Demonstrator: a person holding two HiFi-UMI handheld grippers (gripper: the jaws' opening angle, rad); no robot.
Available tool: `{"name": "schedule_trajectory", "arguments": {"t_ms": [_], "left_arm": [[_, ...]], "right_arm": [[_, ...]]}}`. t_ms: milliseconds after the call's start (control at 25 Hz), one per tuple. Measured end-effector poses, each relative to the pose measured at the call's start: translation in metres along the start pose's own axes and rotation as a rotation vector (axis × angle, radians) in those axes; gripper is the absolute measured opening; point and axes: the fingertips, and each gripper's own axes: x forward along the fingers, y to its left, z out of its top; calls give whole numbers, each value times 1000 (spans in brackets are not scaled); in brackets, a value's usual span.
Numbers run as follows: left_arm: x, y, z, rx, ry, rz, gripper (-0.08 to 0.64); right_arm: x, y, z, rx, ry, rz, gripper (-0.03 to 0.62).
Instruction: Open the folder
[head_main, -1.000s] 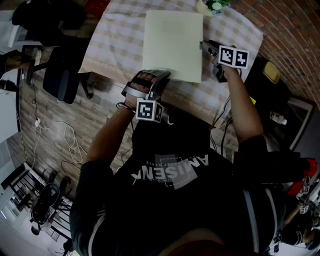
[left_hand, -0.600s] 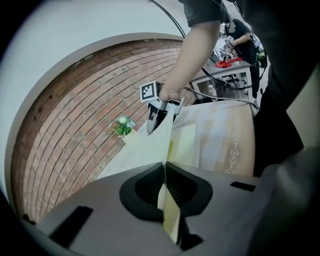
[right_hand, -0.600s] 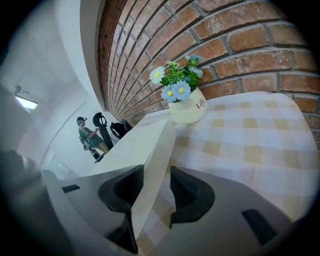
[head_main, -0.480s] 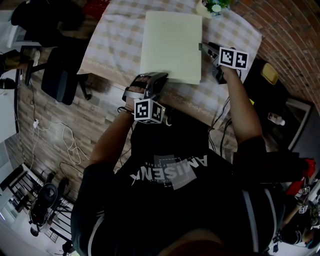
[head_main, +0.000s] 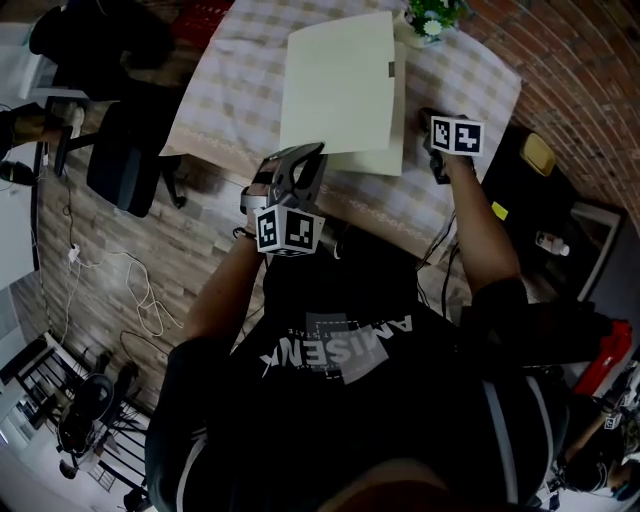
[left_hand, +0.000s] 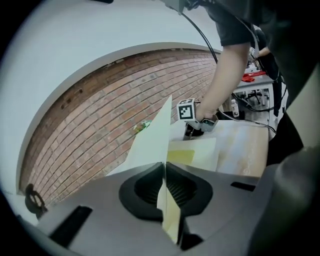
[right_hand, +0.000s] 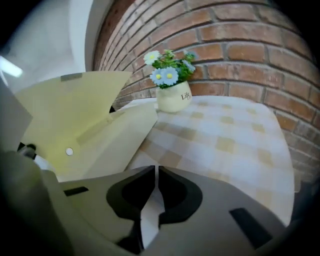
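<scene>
We have the folder (head_main: 378, 158) on the desk (head_main: 225, 90) partly open — the left gripper (head_main: 308, 155) pinches the front cover (head_main: 338, 85) tight in its fingers (left_hand: 142, 187), lifted but not yet swung over. The right gripper (head_main: 428, 120), just beside the folder, is closing its fingers on nothing we can see — from overhead the cover hides the inside.

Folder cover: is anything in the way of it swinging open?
Nothing visible. The left gripper is shut on the cover; the tablecloth beside the folder is bare, and the flower pot stands off its far corner.
</scene>
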Motion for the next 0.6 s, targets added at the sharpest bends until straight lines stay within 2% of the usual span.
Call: {"name": "schedule_trajectory", "arguments": {"t_ms": [80, 200, 320, 440, 600], "left_arm": [[-2, 6, -1, -46, -5, 9, 23], [-3, 3, -8, -46, -13, -2, 23], [-4, 2, -16, -87, -19, -7, 23], [-7, 5, -21, -145, -18, -1, 23], [-14, 10, -26, -208, -16, 5, 23]], "right_arm": [[-4, 4, 8, 25, -26, 30, 52], [-26, 22, 48, 2, -138, 73, 52], [-50, 59, 90, -8, -231, 178, 52], [-48, 90, 89, -62, -177, 231, 52], [-28, 95, 52, -44, -55, 188, 52]]}}
